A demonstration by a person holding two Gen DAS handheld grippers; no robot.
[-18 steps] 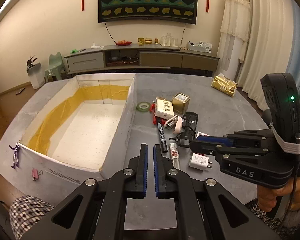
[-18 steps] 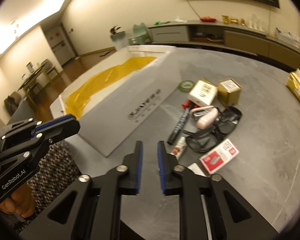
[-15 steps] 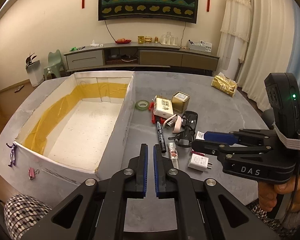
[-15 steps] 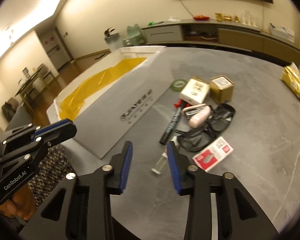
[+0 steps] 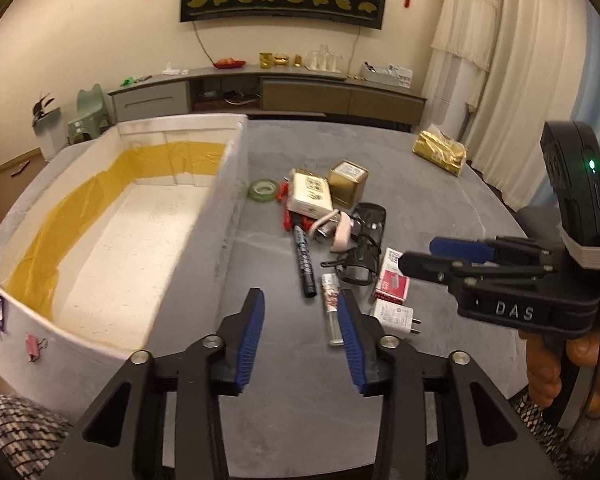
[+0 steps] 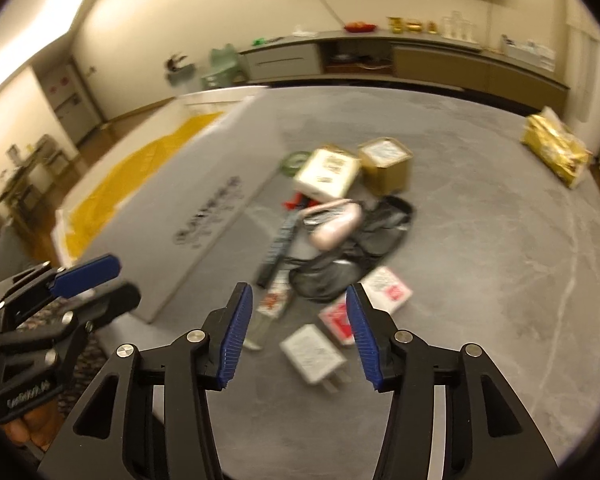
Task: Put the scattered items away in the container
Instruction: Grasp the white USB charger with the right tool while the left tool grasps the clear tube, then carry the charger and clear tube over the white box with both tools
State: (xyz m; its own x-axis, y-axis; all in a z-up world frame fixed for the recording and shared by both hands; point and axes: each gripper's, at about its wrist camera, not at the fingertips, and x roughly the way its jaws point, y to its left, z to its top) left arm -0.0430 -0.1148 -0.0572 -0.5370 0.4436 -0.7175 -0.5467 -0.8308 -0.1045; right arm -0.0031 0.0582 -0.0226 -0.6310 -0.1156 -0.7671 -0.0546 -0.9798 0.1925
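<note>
Above the table (image 5: 440, 208), both hand-held grippers gape wide, holding nothing.

I see a grey stone table (image 5: 440, 208); white container (image 5: 228, 200) at 9 o'clock, gold packet (image 5: 440, 152) at 1, clutter pile centre: tape roll (image 5: 263, 190), gold tin (image 5: 348, 178), black marker (image 5: 303, 256), white charger (image 5: 394, 318)
</note>
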